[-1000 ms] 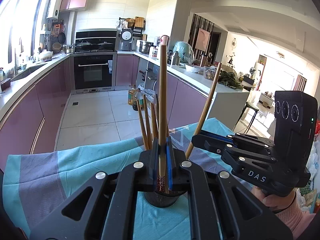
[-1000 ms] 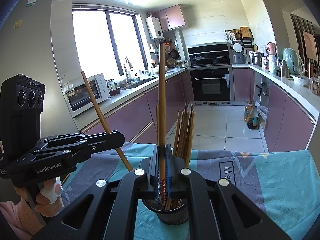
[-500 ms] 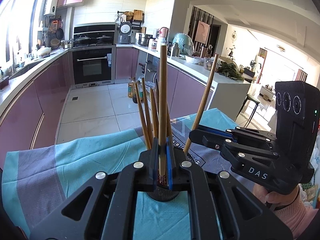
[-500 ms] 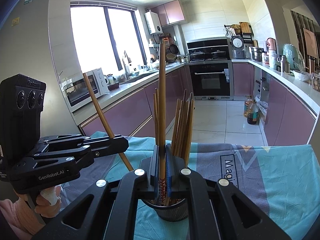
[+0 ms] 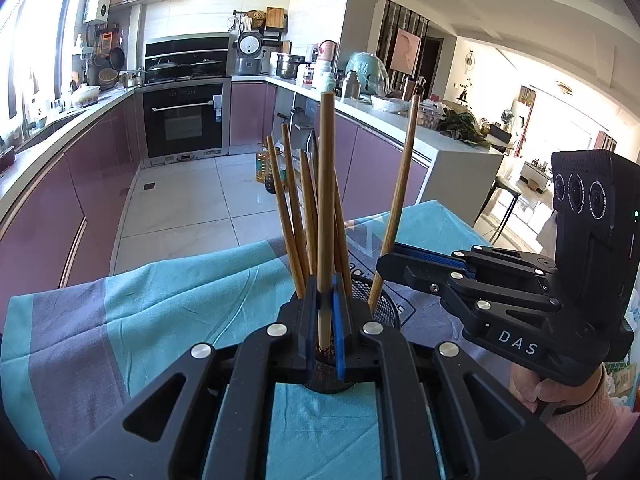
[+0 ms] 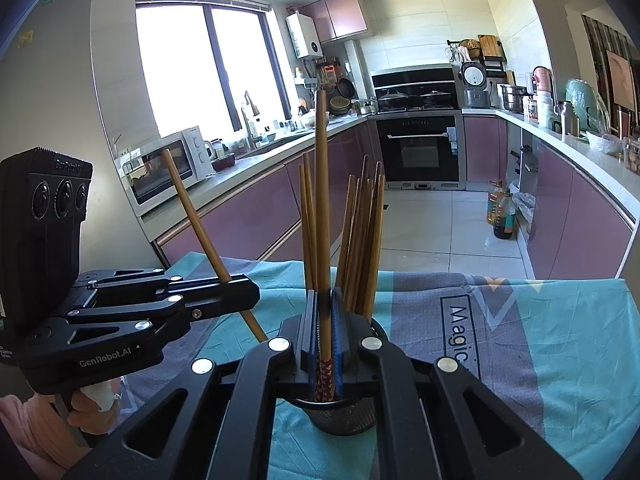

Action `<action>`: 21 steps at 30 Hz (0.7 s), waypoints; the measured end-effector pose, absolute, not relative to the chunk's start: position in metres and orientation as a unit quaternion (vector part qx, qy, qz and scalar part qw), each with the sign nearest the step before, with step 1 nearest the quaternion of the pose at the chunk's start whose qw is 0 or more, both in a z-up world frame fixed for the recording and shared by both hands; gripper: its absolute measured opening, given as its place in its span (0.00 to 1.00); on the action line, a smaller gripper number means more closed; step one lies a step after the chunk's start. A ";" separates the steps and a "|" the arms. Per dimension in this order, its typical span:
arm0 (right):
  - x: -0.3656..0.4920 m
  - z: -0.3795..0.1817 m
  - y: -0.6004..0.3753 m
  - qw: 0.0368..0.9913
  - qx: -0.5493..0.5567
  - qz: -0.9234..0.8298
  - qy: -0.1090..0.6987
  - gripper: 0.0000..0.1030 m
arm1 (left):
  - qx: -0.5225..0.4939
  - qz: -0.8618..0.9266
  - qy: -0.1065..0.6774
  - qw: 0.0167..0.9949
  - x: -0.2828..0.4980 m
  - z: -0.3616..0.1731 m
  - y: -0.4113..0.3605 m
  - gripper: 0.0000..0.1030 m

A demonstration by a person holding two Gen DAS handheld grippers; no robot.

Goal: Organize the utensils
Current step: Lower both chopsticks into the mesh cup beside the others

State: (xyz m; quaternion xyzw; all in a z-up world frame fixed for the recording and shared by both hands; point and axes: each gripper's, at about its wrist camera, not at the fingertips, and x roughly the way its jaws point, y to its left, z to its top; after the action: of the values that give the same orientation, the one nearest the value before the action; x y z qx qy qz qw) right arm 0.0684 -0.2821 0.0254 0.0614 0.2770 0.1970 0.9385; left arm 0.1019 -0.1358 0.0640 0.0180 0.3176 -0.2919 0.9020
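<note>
My left gripper [image 5: 326, 312] is clamped tight on one wooden chopstick [image 5: 326, 200], a smooth, round, tan stick standing almost upright between the blue pads, its patterned reddish tip low in the jaws. In front of it sits the mesh holder [image 5: 384, 304], a dark wire-mesh cylinder on the tablecloth [image 5: 180, 304], which is soft woven fabric in teal and grey blocks with faint creases. The bundle of chopsticks [image 5: 300, 208] already in the holder fans out from about 11 to 12 o'clock, thin and straight with blunt squared tops.

My right gripper [image 6: 326, 328] is likewise closed on a second chopstick [image 6: 322, 200], the same plain wood, upright, with a red-and-white speckled band at its lower end just above the holder's rim. In the right wrist view the holder is at 6 o'clock beneath the jaws and the bundle leans toward 1 o'clock. The left gripper shows there at 9 o'clock, matte black, angular plastic with silver rivets, its stick slanting toward 11 o'clock. A hand [image 6: 94, 402] in a pink knitted sleeve holds its handle.
</note>
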 end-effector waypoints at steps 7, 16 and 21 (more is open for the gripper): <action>0.071 0.020 -0.281 0.936 0.062 0.196 0.284 0.05 | 0.020 -0.297 0.327 0.897 0.110 0.060 -0.140 0.07; 0.077 0.012 -0.282 0.933 0.064 0.195 0.297 0.05 | 0.019 -0.293 0.340 0.893 0.128 0.051 -0.142 0.07; 0.082 0.009 -0.282 0.931 0.065 0.193 0.304 0.05 | 0.015 -0.286 0.349 0.892 0.140 0.043 -0.146 0.07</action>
State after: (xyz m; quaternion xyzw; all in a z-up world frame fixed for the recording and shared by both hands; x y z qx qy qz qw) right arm 0.0819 -0.2821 0.0085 0.0651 0.3043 0.1929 0.9306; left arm 0.1402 -0.1459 0.0426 0.0153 0.3486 -0.2862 0.8924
